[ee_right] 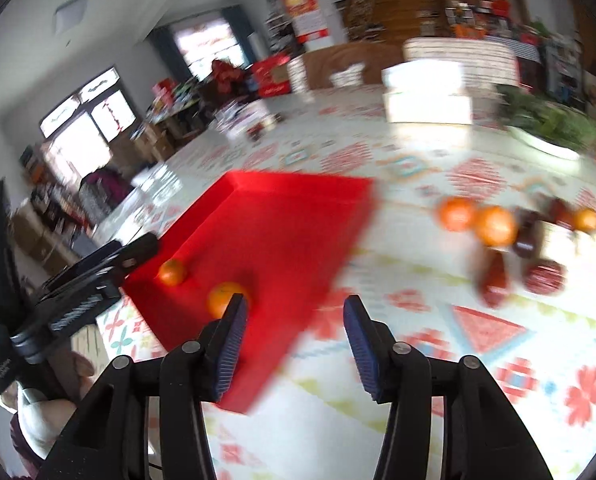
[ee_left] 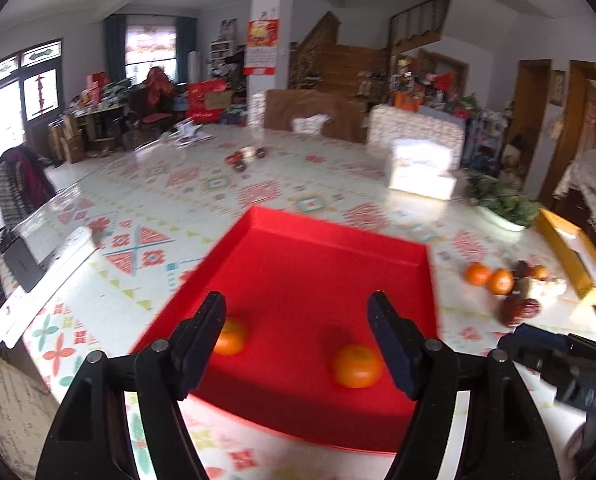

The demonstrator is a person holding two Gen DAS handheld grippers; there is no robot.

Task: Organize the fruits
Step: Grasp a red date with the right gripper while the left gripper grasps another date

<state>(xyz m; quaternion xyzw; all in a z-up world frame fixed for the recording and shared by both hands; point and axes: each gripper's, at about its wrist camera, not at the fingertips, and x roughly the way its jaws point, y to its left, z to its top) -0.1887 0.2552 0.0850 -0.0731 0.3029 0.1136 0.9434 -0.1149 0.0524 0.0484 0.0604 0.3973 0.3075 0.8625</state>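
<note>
Black fingers of my left tool fill the bottom of the left wrist view, standing wide apart with nothing gripped. Between and behind them lies the red tray on the patterned surface. Two oranges sit loose in the tray: one just inside the tool's right finger, the other partly hidden behind its left finger. More oranges and some dark red fruits cluster on the surface at the right of that frame, beside a yellow box.

My right tool is moderately open and empty, hanging over the tray's near corner and the bare surface. In its blurred view the tray holds both oranges at lower left, and the loose fruit pile lies at the right, well apart from the tray.
</note>
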